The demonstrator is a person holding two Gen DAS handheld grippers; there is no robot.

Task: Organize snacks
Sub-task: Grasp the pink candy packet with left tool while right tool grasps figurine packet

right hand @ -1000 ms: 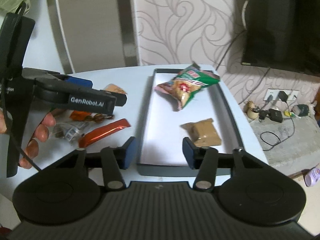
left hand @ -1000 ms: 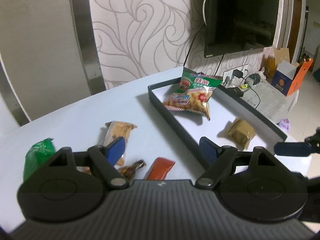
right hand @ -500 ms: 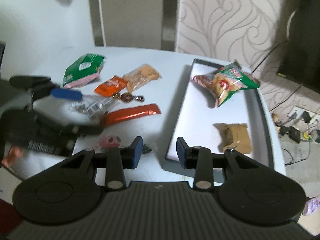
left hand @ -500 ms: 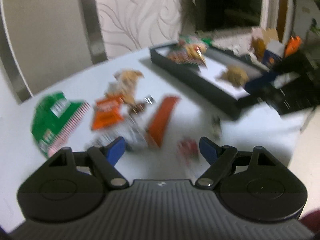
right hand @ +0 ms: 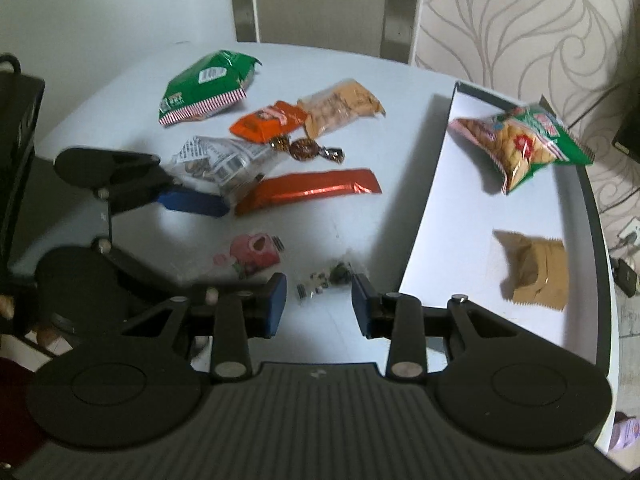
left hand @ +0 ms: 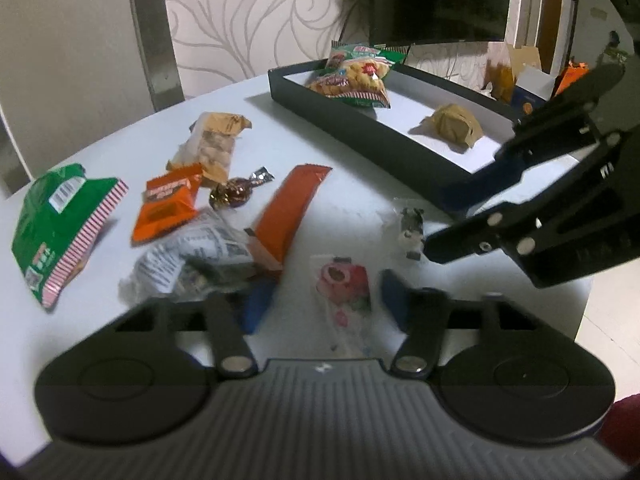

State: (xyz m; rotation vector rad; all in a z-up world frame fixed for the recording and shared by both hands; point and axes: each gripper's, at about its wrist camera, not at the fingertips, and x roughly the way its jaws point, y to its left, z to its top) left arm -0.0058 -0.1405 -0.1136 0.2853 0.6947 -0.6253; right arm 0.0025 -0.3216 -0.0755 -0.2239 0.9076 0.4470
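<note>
A home living room: swirl-patterned wallpaper [left hand: 248, 12], a wall-mounted television [left hand: 440, 0], a white table [right hand: 360, 80].

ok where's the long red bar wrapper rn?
The long red bar wrapper lies flat on the table, left of the tray in the right wrist view, beside the clear printed packet.

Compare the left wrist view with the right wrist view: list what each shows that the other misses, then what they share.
Only the left wrist view shows the TV, the cardboard boxes behind the tray, and the right gripper from outside.

Only the right wrist view shows the left gripper from outside, the wall socket, and the tray's whole length.

Both show the table, the tray holding the cracker bag and brown packet, plus the loose green bag, red bar and pink candy.
</note>
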